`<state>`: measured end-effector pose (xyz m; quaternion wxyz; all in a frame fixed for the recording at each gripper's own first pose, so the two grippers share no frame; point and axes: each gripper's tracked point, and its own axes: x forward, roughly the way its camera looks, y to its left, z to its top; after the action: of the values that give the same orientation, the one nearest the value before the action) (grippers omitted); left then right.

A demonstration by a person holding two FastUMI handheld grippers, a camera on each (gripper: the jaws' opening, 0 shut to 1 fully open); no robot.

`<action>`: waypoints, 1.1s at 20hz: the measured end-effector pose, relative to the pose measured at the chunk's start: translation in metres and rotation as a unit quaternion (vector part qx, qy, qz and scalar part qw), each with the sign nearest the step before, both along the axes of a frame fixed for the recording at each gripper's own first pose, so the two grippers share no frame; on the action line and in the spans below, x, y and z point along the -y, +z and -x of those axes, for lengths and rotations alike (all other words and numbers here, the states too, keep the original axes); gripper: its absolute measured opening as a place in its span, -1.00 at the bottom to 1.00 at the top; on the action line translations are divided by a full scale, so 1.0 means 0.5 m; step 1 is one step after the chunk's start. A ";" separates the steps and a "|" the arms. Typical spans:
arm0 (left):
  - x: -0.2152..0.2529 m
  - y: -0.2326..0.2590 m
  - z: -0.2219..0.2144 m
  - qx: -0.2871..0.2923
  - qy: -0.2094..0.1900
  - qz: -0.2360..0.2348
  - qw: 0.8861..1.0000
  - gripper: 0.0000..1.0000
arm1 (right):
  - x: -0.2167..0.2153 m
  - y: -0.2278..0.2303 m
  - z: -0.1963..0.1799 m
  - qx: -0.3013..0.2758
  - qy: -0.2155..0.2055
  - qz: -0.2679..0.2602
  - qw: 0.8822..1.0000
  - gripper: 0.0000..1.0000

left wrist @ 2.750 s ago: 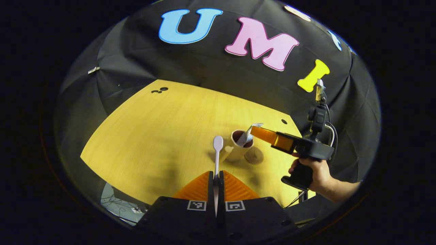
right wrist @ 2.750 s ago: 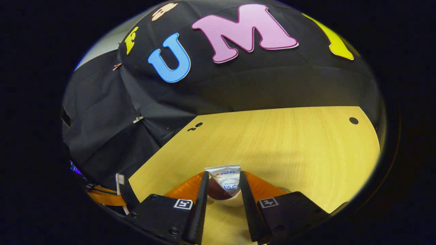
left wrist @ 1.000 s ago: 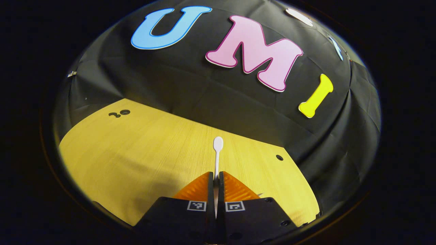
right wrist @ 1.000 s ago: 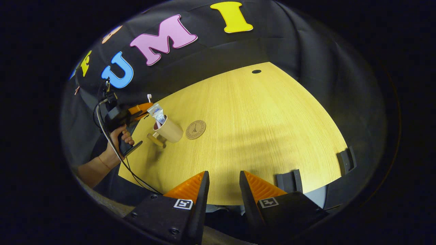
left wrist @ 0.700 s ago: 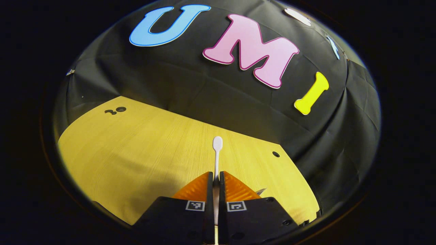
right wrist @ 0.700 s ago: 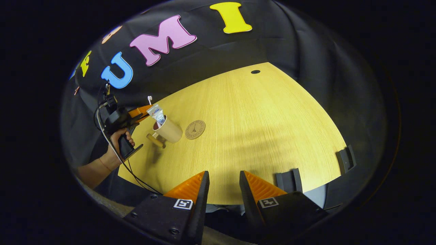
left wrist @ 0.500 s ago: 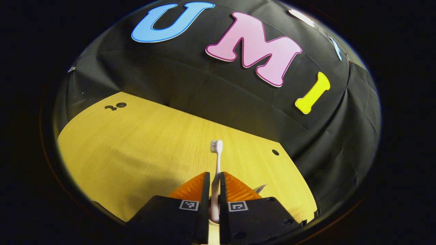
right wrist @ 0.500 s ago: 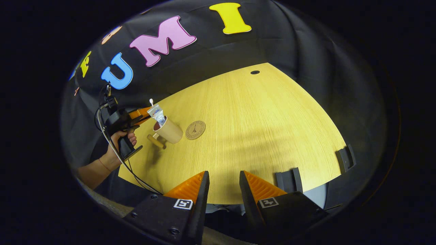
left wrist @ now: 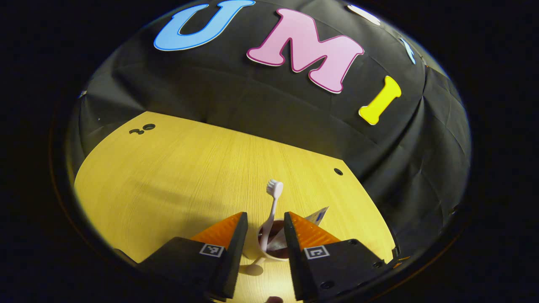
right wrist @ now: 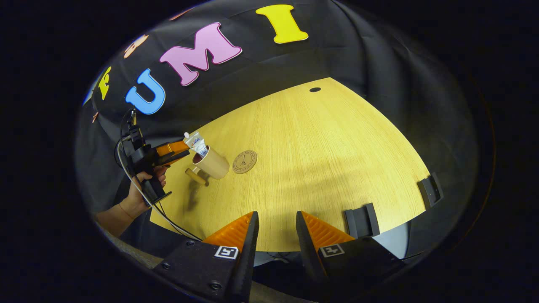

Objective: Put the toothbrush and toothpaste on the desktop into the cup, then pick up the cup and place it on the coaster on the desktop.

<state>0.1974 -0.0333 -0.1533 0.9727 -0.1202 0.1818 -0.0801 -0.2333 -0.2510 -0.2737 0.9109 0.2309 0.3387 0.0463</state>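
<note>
In the left gripper view a white toothbrush [left wrist: 273, 202] stands head-up in the beige cup [left wrist: 276, 246], which sits just below my open left gripper [left wrist: 264, 225]; the fingers stand apart on either side of the brush without touching it. A toothpaste tube [left wrist: 316, 215] leans out of the cup to the right. In the right gripper view the cup [right wrist: 212, 163] with its handle toward the near side holds the toothpaste tube [right wrist: 197, 145], and the left gripper [right wrist: 179, 152] hovers at its rim. A round brown coaster [right wrist: 244, 161] lies just right of the cup. My right gripper [right wrist: 276, 231] is open above the desk's near edge.
The yellow wooden desk [right wrist: 328, 147] has a cable hole [right wrist: 314, 89] at the far side and two dark clips [right wrist: 362, 221] on its near edge. A hand [right wrist: 141, 191] holds the left gripper, with a cable trailing down. The black cloth wall closes the back.
The left gripper lowered the toothbrush into the cup and opened, letting it go; the brush now leans in the cup. The right gripper, earlier at the cup with the toothpaste, sits back near the desk edge.
</note>
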 end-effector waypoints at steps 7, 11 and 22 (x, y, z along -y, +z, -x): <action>-0.014 -0.062 0.101 -0.089 -0.056 -0.067 0.992 0.42 | -0.016 -0.021 -0.019 -0.008 -0.013 -0.026 1.000 0.10; -0.006 -0.120 0.132 -0.153 -0.113 -0.131 0.973 0.42 | -0.029 -0.028 -0.029 -0.009 -0.014 -0.030 0.999 0.10; 0.002 -0.183 0.059 -0.226 -0.135 -0.200 0.944 0.42 | -0.010 -0.111 0.034 -0.113 -0.028 0.007 0.993 0.10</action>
<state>0.1678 -0.0342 -0.2448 0.8898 0.0881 0.4241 -0.1437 -0.2501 -0.2462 -0.3294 0.8693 0.2371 0.4336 -0.0078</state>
